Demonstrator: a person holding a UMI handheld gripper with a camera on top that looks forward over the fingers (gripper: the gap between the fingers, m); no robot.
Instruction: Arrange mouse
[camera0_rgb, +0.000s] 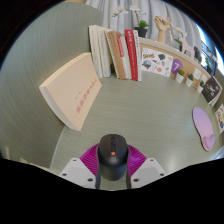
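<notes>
A black mouse (112, 152) with an orange mark on its top sits between my gripper's (112, 163) two fingers. The magenta pads (91, 158) press on both of its sides, so the gripper is shut on it. I cannot tell whether it rests on the grey-green table (140, 108) or is lifted. A pink mouse mat (203, 128) lies on the table beyond the fingers, far to the right.
A beige flat board (72, 88) lies ahead to the left. A row of upright books (118, 52) and small boxes (160, 66) stands along the back of the table, with more items running to the right.
</notes>
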